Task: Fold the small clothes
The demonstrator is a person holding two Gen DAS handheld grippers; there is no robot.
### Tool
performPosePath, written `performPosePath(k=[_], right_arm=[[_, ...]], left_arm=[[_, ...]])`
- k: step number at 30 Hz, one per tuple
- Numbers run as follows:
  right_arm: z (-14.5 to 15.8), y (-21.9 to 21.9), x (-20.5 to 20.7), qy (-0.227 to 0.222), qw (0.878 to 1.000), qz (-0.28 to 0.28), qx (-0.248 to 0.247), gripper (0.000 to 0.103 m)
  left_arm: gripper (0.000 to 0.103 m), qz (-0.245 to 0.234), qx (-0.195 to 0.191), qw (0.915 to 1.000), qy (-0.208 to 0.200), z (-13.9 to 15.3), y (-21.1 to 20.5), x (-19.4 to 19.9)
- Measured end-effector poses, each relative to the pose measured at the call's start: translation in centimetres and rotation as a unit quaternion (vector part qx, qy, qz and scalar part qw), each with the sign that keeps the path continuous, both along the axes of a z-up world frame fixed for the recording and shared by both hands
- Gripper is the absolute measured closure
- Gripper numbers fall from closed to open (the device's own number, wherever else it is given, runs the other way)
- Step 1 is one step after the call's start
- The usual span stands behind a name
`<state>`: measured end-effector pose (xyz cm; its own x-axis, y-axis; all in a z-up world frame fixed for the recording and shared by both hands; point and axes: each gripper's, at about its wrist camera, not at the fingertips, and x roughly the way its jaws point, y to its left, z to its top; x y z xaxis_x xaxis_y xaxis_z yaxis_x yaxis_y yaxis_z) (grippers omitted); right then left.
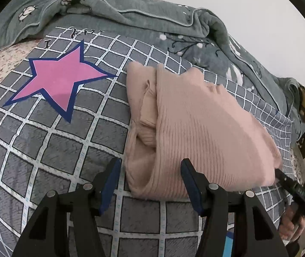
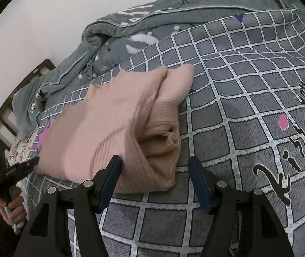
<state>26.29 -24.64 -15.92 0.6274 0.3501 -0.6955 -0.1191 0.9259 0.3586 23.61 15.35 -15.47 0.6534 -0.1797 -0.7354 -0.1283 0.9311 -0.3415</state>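
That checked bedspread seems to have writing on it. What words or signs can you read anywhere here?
"I", then a script word too warped to read: on the checked bedspread, above the pink star.
Black script starting "Ri": same bedspread; the rest is unclear.
White lettering on the other gripper's body: too small to read.

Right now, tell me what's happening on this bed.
A person holds a gripper in each hand over a folded pink ribbed knit sweater lying on the grey grid-patterned bedspread. The left gripper and right gripper both have jaws open at the sweater's near edge, neither clamping it. A rumpled grey-green quilt lies behind.
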Motion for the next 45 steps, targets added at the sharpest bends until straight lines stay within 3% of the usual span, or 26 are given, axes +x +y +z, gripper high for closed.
performPosePath(k=[8, 12, 13, 15, 16, 17, 20, 33, 45], right_arm=[[-0.6, 1.1, 1.1, 0.001, 0.999, 0.001, -0.041, 0.039], [-0.8, 1.8, 2.0, 0.006, 0.999, 0.01, -0.052, 0.04], [-0.9, 1.7, 2.1, 0.007, 0.999, 0.013, -0.047, 0.041], [-1.0, 1.3, 2.2, 0.009, 1.0, 0.017, -0.023, 0.052], [-1.0, 1.1, 2.3, 0.011, 1.0, 0.021, -0.01, 0.063], [-1.1, 0.8, 2.3, 0.014, 0.999, 0.027, 0.009, 0.074], [-1.1, 0.0, 2.2, 0.021, 0.998, 0.029, 0.052, 0.088], [2.3, -0.2, -3.2, -0.004, 0.997, 0.02, 0.074, 0.091], [3.9, -1.4, -12.0, -0.007, 0.998, 0.058, 0.039, 0.092]], left_arm=[[0.047, 0.011, -0.016, 0.9998, -0.004, -0.8, -0.2, 1.1], [0.057, 0.018, -0.007, 0.9998, -0.009, -1.0, -0.4, 1.7], [0.064, 0.019, -0.008, 0.9997, -0.01, -0.9, -0.3, 1.7], [0.074, 0.021, -0.019, 0.9995, -0.011, -1.0, -0.1, 1.8], [0.082, 0.02, -0.037, 0.9991, -0.009, -1.1, 0.2, 1.8], [0.083, 0.024, -0.05, 0.9985, -0.006, -1.2, 0.4, 1.9], [0.087, 0.036, -0.072, 0.9967, -0.007, -1.1, 0.8, 1.7], [0.091, 0.017, -0.062, 0.9978, -0.014, 1.8, 0.1, -2.9], [0.09, -0.017, -0.051, 0.9985, -0.013, 2.1, -1.2, -11.3]])
